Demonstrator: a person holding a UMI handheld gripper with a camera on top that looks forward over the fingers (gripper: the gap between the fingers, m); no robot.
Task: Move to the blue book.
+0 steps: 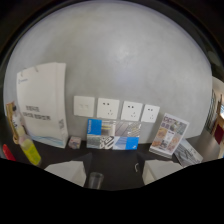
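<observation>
The blue book (pixel 112 135) leans upright against the grey wall at the back of a dark table (pixel 115 160), just below a row of white wall sockets (pixel 116 109). Its cover has a blue band and pictures. My gripper (pixel 113 172) is low in the view, well short of the book, with its two pale fingers (pixel 66 171) spread wide apart. It is open and holds nothing. The book lies beyond the fingers, roughly in line with the gap between them.
A large white paper bag (pixel 42 102) stands to the left of the book, with a yellow bottle (pixel 30 151) in front of it. A small box (pixel 74 142) sits beside the book. A picture booklet (pixel 169 134) leans to its right. A clear cup (pixel 95 180) stands near the fingers.
</observation>
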